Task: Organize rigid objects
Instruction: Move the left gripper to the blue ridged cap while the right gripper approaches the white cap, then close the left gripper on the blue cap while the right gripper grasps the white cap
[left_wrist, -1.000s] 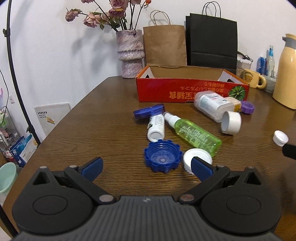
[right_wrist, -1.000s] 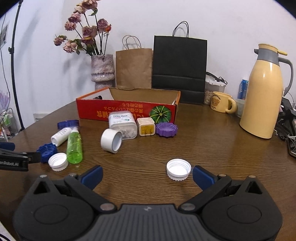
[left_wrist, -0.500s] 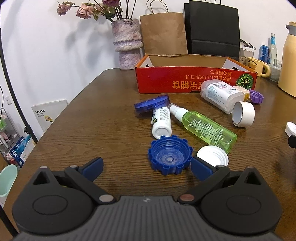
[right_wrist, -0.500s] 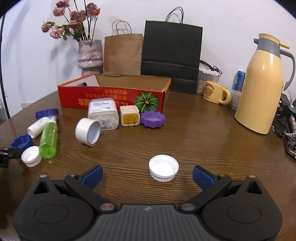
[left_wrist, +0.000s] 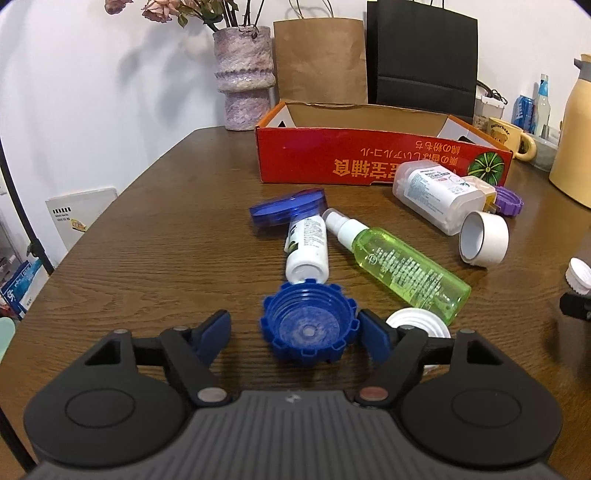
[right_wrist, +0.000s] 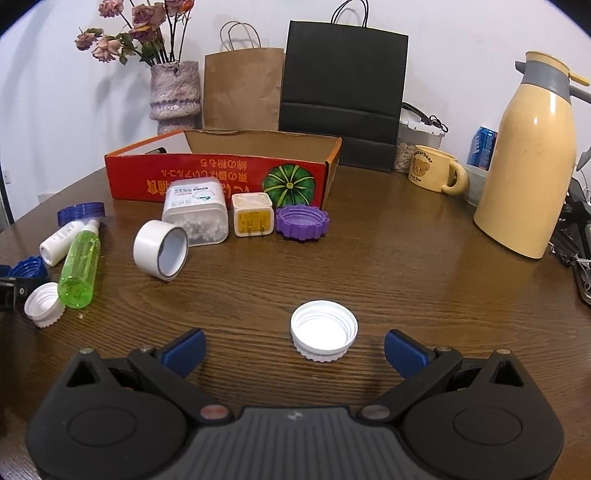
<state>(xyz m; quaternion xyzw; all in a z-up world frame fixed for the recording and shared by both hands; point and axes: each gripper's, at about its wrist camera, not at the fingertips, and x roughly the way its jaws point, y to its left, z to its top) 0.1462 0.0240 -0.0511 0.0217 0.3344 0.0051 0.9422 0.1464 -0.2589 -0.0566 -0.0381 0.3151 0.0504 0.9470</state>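
Caps first: both tools lining up on lids

Blue cap (left_wrist: 308, 330) lies open side up on the table (left_wrist: 166, 240), between the fingers of the left tool (left_wrist: 293, 334). That tool's jaws have just been closing and now stand about half spread; the right-hand finger (left_wrist: 373, 338) looks to be at the cap's toothed rim or just beside it, while the left-hand finger (left_wrist: 214, 334) is apart from it, so nothing is pinched yet. To grip well, the person should probably shift the tool a little so the cap sits midway, keep the fingertips low at the table, and squeeze across the rim's ridges rather than on one tooth, or the cap may skid into the small white bottle (left_wrist: 307, 247) touching its far edge. A white lid (left_wrist: 417, 321) sits just behind the right-hand finger, near the foot of the green spray bottle (left_wrist: 406, 267), and could be nudged.

The right tool (right_wrist: 293, 347) is spread wide, with the white cap (right_wrist: 324, 335) near the middle of its gap and touched by neither finger. Centring a touch more before closing would be wise.

The red box (left_wrist: 380, 155), open and apparently the likely destination, stands at the far side of the clutter.

Against the earlier views, both tools have come forward and down: each cap now sits between the fingers instead of ahead of them, and the left tool's gap is clearly narrower.
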